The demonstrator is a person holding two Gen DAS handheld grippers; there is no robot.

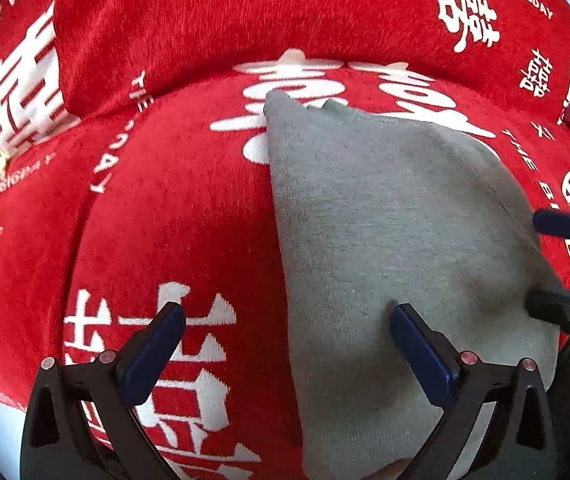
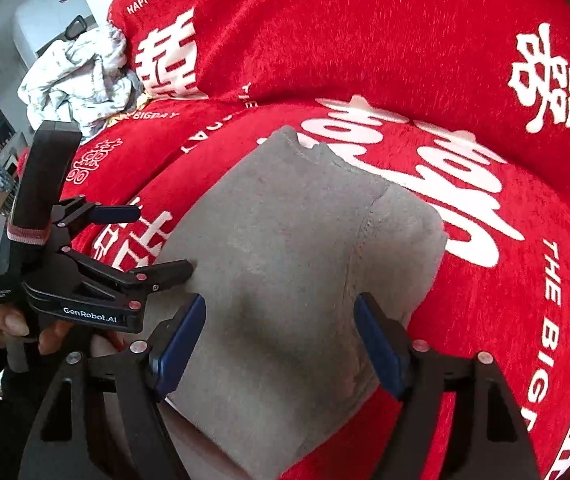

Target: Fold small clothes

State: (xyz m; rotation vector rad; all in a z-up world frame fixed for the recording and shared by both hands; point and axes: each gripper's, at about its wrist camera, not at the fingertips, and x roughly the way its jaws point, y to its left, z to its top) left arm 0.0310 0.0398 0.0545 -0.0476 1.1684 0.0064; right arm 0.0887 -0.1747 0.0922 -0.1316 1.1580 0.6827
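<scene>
In the right wrist view, a crumpled pile of white printed laundry (image 2: 79,80) lies at ten o'clock, at the far left end of the red wedding-print sofa cover (image 2: 365,40). Below it, at nine o'clock, a person's hand (image 2: 9,320) grips the handle of the left gripper (image 2: 161,240), whose two fingers stand well apart; the lower one touches the left edge of the grey garment (image 2: 285,260), and nothing is clamped between them.

In the left wrist view that same gripper (image 1: 287,320) straddles the garment's left edge (image 1: 385,220): its left finger is over bare red cover (image 1: 145,220), its right finger over grey cloth.

The garment is folded into a rough rectangle and lies flat at the middle of the seat cushion, reaching from six o'clock up toward twelve, with a notched far edge.

The right gripper (image 2: 281,334) is at six o'clock in its own view, jaws wide apart above the garment's near part, holding nothing. In the left view its two fingers (image 1: 565,224) enter at three o'clock, at the garment's right edge.
</scene>
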